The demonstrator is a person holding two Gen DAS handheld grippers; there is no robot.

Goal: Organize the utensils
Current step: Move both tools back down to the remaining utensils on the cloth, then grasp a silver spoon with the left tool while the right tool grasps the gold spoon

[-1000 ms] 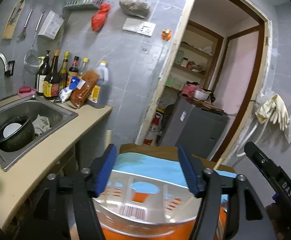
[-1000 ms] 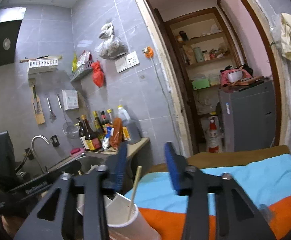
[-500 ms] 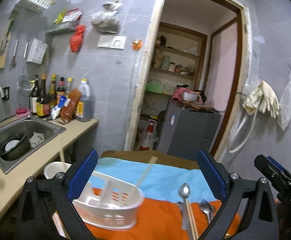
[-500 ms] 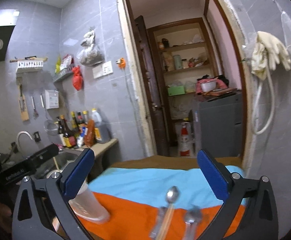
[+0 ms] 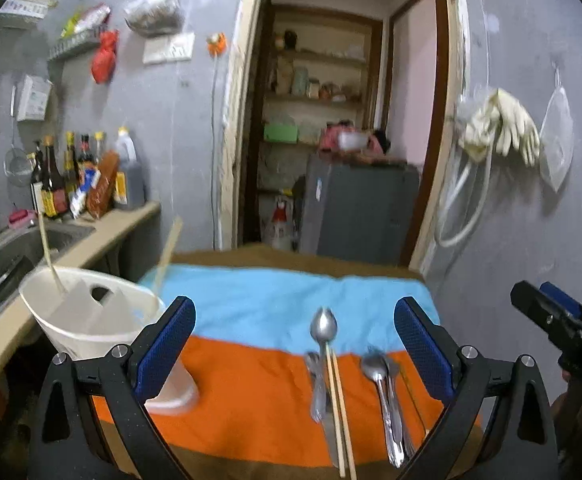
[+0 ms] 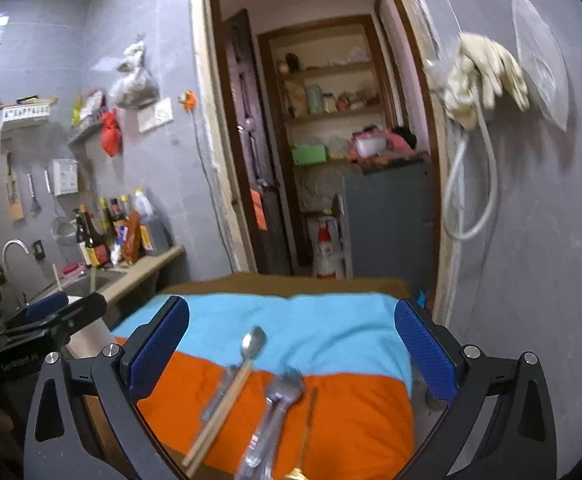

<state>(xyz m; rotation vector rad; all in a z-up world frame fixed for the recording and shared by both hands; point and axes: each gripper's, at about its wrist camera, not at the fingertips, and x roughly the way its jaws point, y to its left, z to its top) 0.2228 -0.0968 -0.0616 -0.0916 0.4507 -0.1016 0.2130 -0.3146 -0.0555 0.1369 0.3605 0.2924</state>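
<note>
Left wrist view: we see the left tongs (image 5: 293,334) spread wide, nothing between the blue pads; their jaws have just been opening. Landmark for these notes is the orange-and-blue cloth (image 5: 251,396) laid over the counter (image 5: 291,254).

On the orange band, near the middle, a spoon (image 5: 323,326) lies with its bowl reaching onto the blue band. Just beside its handle, a pair of chopsticks (image 5: 341,408) runs toward the camera. To the right of those, a blurred bundle of cutlery (image 5: 387,400), spoons and what may be forks; we cannot tell the count.

At the cloth's left edge stands a white utensil holder (image 5: 87,316), tilted in the picture, with two chopsticks (image 5: 49,256) poking up from it. Below it a pale cup (image 5: 173,392), partly hidden behind the left finger.

At the far right of the cloth the right tongs (image 5: 555,328) come into this view from the side.

Right wrist view: the right tongs (image 6: 291,340) also stand wide apart, clamping nothing; their jaws too have just been opening. The spoon (image 6: 253,342) and chopsticks (image 6: 219,416) lie on the orange band between the fingers, cutlery bundle (image 6: 275,416) beside them, all motion-blurred. The left tongs (image 6: 51,316) show off the cloth's left edge.
</note>
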